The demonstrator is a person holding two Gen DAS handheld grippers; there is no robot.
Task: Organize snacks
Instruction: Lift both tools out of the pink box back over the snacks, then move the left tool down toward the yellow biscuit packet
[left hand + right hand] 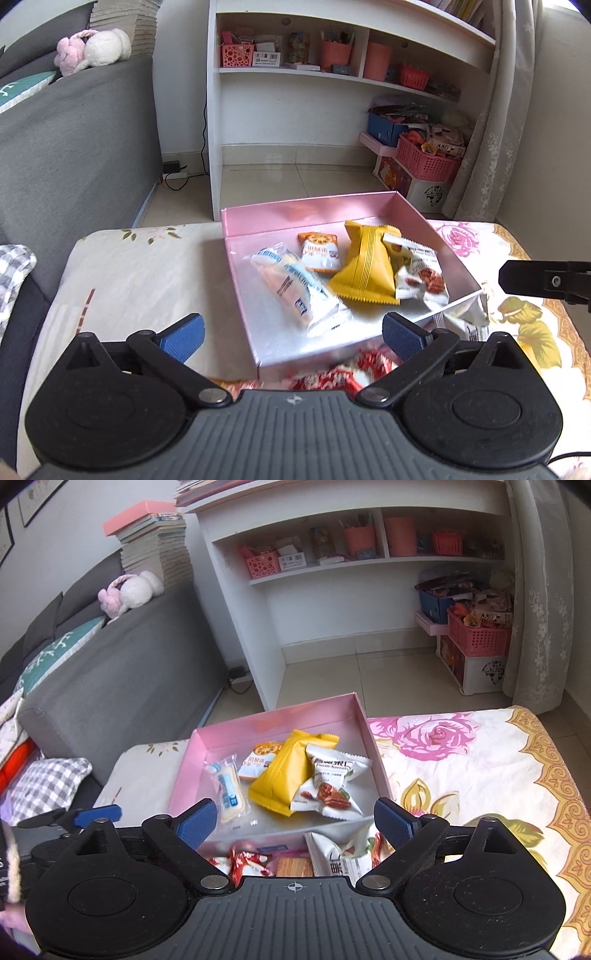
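An open pink box (pixel 236 280) (pixel 184 775) sits on the flowered table. Inside lie a clear-wrapped white bar (pixel 299 288) (pixel 229 790), a small orange packet (pixel 319 251) (pixel 256 762), a yellow pouch (pixel 365 266) (pixel 284 775) and a white pecan packet (pixel 421 277) (pixel 328 782). Loose snacks lie before the box: red-white packets (pixel 347 373) (pixel 243 860), a white packet (pixel 469 317) (pixel 340 856). My left gripper (pixel 291 336) is open and empty over the box's near edge. My right gripper (pixel 295 821) is open and empty above the loose snacks.
A grey sofa (pixel 74 147) stands left of the table. A white shelf unit (pixel 295 92) and pink baskets (pixel 428 158) stand behind on the tiled floor. The flowered cloth (pixel 480 775) extends right of the box.
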